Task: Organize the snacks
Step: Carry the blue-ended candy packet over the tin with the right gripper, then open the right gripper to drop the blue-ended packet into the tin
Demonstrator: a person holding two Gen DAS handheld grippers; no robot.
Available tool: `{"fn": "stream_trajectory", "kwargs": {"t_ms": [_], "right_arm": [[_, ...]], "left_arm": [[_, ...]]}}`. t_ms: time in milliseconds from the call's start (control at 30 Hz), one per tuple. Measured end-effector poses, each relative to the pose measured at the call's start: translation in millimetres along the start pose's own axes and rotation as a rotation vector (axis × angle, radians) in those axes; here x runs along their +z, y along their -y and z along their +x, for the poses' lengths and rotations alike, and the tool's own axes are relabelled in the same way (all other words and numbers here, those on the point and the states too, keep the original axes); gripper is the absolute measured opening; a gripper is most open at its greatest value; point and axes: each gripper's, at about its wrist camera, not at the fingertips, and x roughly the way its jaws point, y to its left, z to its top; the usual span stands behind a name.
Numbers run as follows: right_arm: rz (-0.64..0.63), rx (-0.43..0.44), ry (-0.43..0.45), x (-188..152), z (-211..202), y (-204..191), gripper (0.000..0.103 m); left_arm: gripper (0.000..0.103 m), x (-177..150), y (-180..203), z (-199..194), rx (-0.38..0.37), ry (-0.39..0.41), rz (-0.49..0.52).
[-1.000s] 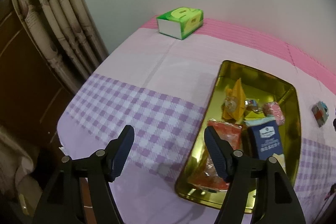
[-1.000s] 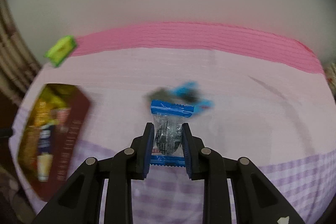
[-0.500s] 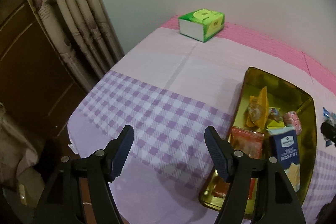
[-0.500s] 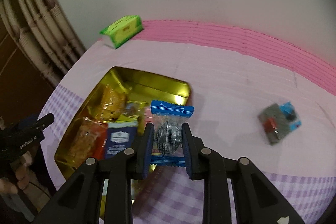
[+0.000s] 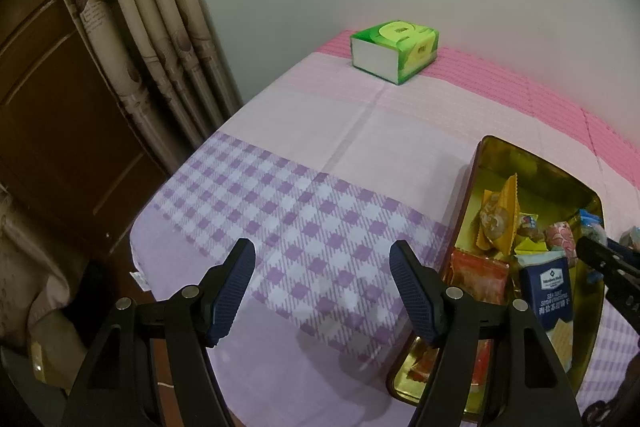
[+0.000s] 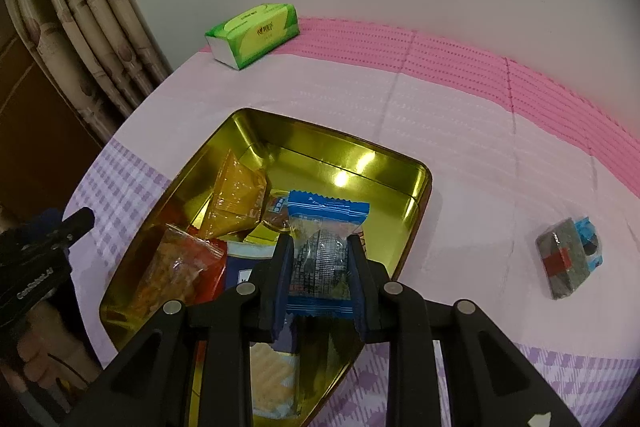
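My right gripper (image 6: 320,263) is shut on a blue-and-clear wrapped snack (image 6: 322,247) and holds it above the gold tin (image 6: 416,171). The tin holds an orange packet (image 6: 236,199), a red packet (image 6: 180,267) and a dark blue cracker box (image 5: 550,291), among others. One more wrapped snack (image 6: 568,259), grey, red and blue, lies on the cloth to the tin's right. My left gripper (image 5: 322,287) hangs open over the purple checked cloth, left of the gold tin (image 5: 480,155), with nothing between its fingers. The right gripper's tip (image 5: 600,259) shows at the left wrist view's right edge.
A green tissue box (image 5: 394,51) stands at the far edge of the table by the wall. Beige curtains (image 5: 152,39) and a brown wooden panel (image 5: 44,95) lie to the left. The table's near left corner (image 5: 138,267) drops off below my left gripper.
My right gripper carried the blue snack leftward from the bare cloth to above the tin. The left wrist view swung left, so the tin slid toward its right edge.
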Motion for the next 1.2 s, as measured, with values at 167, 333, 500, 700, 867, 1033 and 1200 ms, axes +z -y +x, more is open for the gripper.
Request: {"fn": "stream_trajectory", "kwargs": {"t_ms": [167,333,500,700,867,1033,1200], "right_arm": [[-0.020,-0.008,-0.006,-2.5,3.2,-1.0,0.025],[-0.018,0.007,-0.011,-4.0,5.6,-2.7,0.027],[-0.013,0.018,-0.004,-4.0,3.5,-3.7,0.027],[-0.007,0.027,0.009,-3.8,-0.5,-3.9,0.028],[0.003,0.034,0.031,-3.5,-8.7,-0.3,0.032],[0.026,0.023,0.079,-0.6,-25.7,15.7,0.032],[0.072,-0.038,0.121,1.5,-43.2,58.3,0.033]], "left_arm": [[0.070,-0.4,1.4,1.0,-0.005,-0.005,0.002],[0.070,-1.0,3.7,2.1,-0.014,-0.011,0.000],[0.070,-1.4,4.4,2.2,-0.020,-0.011,0.004],[0.070,-2.2,6.0,0.7,-0.024,-0.010,0.010],[0.070,-2.3,6.2,1.1,-0.022,-0.011,0.012],[0.070,-2.5,6.3,1.2,-0.022,-0.012,0.012],[0.071,-2.9,6.3,0.8,-0.021,-0.011,0.012]]}}
